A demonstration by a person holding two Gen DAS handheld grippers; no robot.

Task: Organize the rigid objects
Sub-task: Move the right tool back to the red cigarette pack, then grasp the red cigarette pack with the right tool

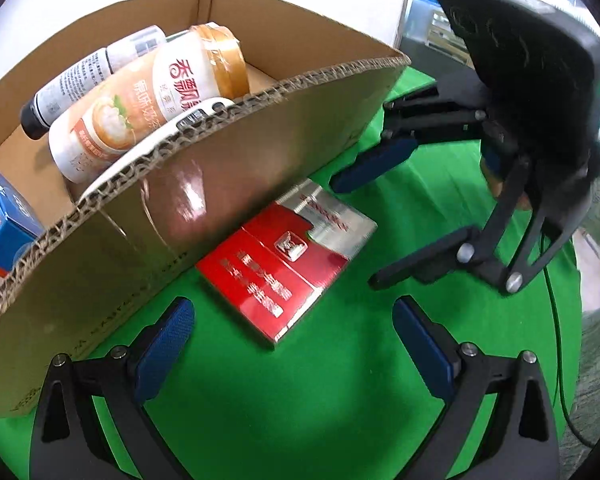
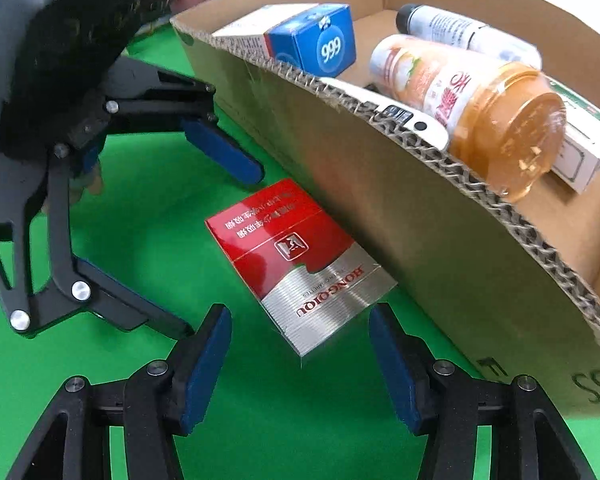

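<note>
1. The red pack (image 2: 296, 256) lies flat on the green desk (image 2: 260, 420), outside the box (image 2: 440, 232) and right against the foot of its near wall. It looks like the one item not yet put away.

2. The box already holds the rest: a blue carton (image 2: 320, 46), an orange-capped bottle (image 2: 472, 104), a grey bottle (image 2: 460, 28), a white carton (image 2: 584, 152) and a white flat item (image 2: 400, 114) leaning on the rim. Laid on their sides, they stay below or at the wall's top.

3. The right gripper (image 2: 300, 360) points down at the silver end of the pack; its fingers (image 2: 204, 364) stand apart, empty, one on each side of that end without touching it. That straddle suits a pinch across the pack's narrow width.

4. The left gripper (image 1: 292, 344) faces the red end from the opposite side, fingers (image 1: 164, 344) also parted and holding nothing, not yet at the pack.

5. The box wall crowds the pack's far edge, so the finger on that side has little room; a grasp probably needs care there, or a nudge away from the wall first.

6. Two grippers on one small pack suggest one steadies while the other lifts it over the wall.
</note>
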